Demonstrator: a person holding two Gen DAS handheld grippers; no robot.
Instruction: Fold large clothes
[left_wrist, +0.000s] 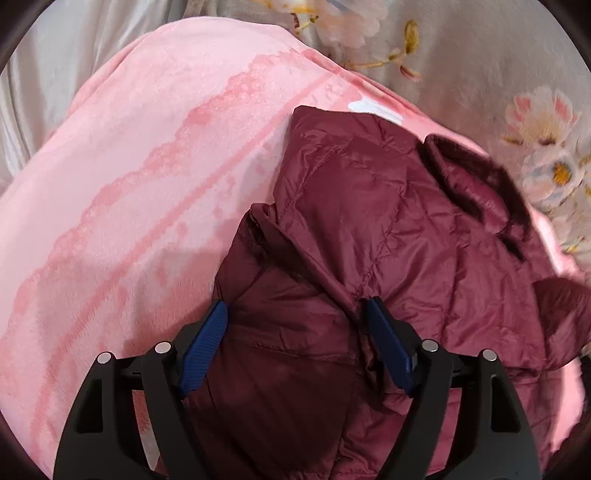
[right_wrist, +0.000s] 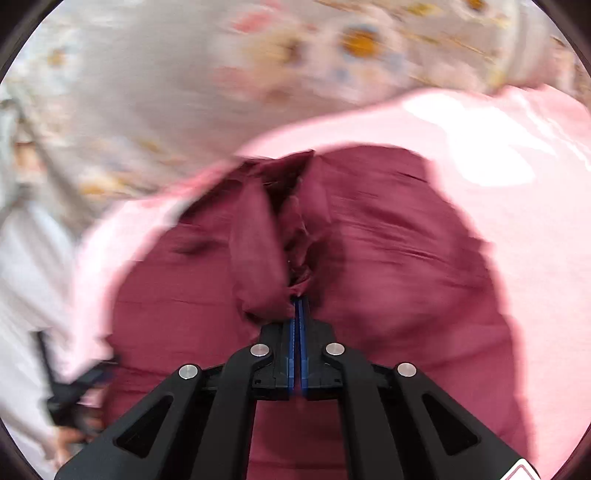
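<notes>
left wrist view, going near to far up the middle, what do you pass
left tongs, open astride the fabric → maroon puffer jacket → pink blanket → grey floral bedsheet

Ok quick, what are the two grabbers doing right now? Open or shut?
Left gripper: open, its jaws spread on either side of a fold of the maroon jacket.
Right gripper: shut, pinching a bit of the jacket.

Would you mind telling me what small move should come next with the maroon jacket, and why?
Probably close the left gripper on the maroon jacket: its jaws stand open around a bunched fold, while the right gripper already pinches fabric, so both holds would allow a fold.
</notes>
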